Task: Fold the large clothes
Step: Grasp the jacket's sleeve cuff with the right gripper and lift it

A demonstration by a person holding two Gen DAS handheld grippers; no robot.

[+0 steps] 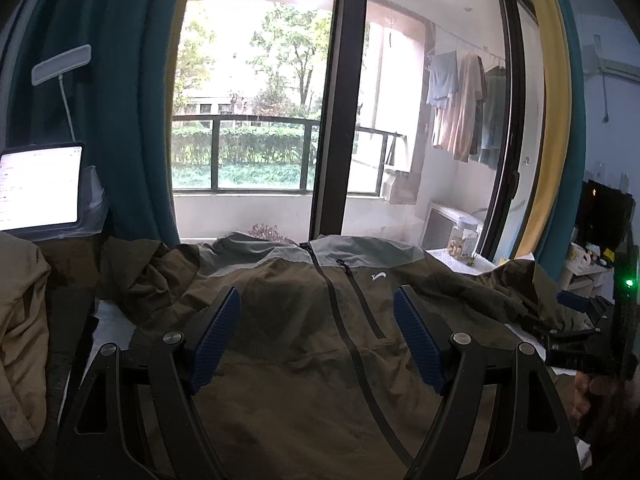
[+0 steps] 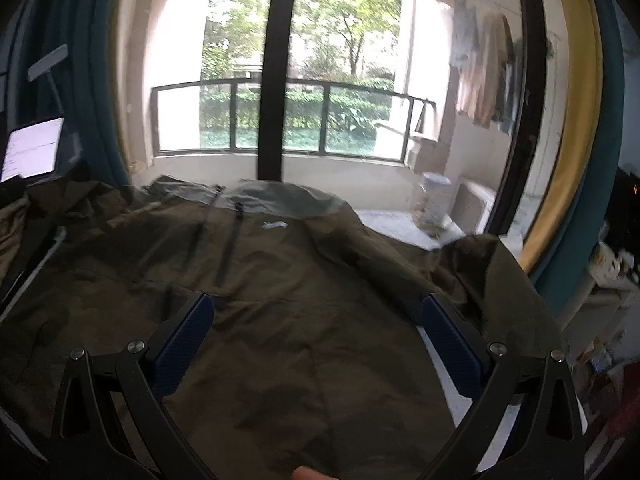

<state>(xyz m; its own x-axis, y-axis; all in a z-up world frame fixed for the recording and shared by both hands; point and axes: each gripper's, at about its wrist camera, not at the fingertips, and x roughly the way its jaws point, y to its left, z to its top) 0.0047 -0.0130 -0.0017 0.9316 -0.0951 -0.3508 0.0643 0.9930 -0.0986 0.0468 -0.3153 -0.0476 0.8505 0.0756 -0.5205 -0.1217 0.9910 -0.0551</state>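
A large olive-brown jacket (image 1: pixel 296 320) with a grey shoulder yoke, dark front zip and small white chest logo lies front up, spread on a white-covered surface; it also shows in the right wrist view (image 2: pixel 280 280). Its sleeves lie crumpled out to either side. My left gripper (image 1: pixel 317 296) hovers open above the jacket's chest, straddling the zip, holding nothing. My right gripper (image 2: pixel 316 304) is open and empty above the jacket's right half, near its right sleeve (image 2: pixel 492 272). The right gripper's body also shows at the right edge of the left wrist view (image 1: pixel 592 340).
A lit tablet (image 1: pixel 38 186) stands at the left beside a tan garment (image 1: pixel 20 320). A clear jar (image 2: pixel 434 204) sits on the white surface (image 2: pixel 400 224) past the jacket. Teal curtains (image 1: pixel 120 100) and a glass balcony door (image 1: pixel 340 100) rise behind. Cluttered shelves (image 2: pixel 608 264) are at the right.
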